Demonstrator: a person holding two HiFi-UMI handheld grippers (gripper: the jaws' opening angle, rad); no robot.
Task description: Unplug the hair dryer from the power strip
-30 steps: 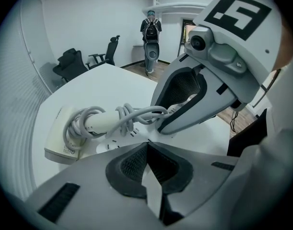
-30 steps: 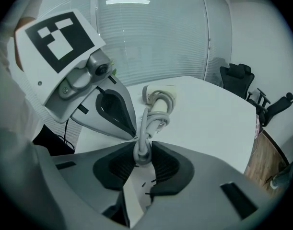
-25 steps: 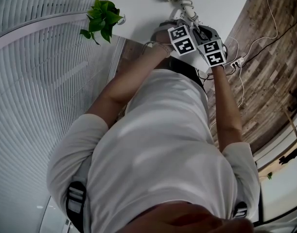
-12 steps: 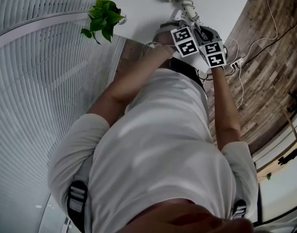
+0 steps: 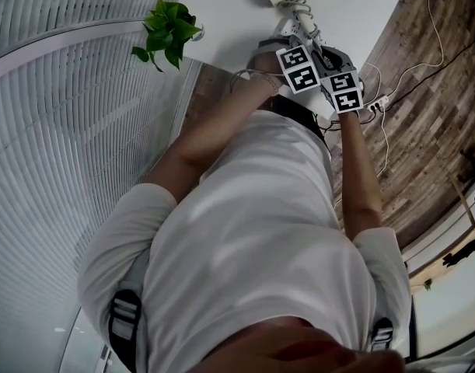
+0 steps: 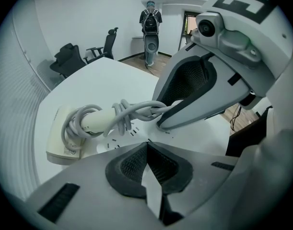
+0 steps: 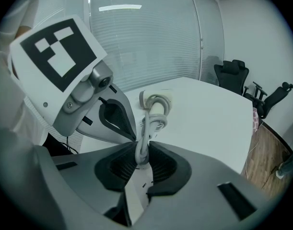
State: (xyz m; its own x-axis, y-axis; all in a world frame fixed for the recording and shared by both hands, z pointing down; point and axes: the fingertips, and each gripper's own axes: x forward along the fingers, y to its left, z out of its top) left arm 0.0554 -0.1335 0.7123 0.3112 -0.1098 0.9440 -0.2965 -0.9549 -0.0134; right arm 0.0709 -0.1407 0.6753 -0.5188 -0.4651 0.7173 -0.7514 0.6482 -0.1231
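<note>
Where coiled, cord (image 7: 144,145) beside left gripper (image 6: 147,143).

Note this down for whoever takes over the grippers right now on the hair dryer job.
Left hand-held gripper: shut, empty, tips at the power strip.
Right hand-held gripper: jaws have just been closing, clamped on the cord just above the strip.
Hair dryer: lying on the table, cord wound round its handle.
Done: cord gripped. Left: pull the plug out; the plug itself isn't visible.
</note>
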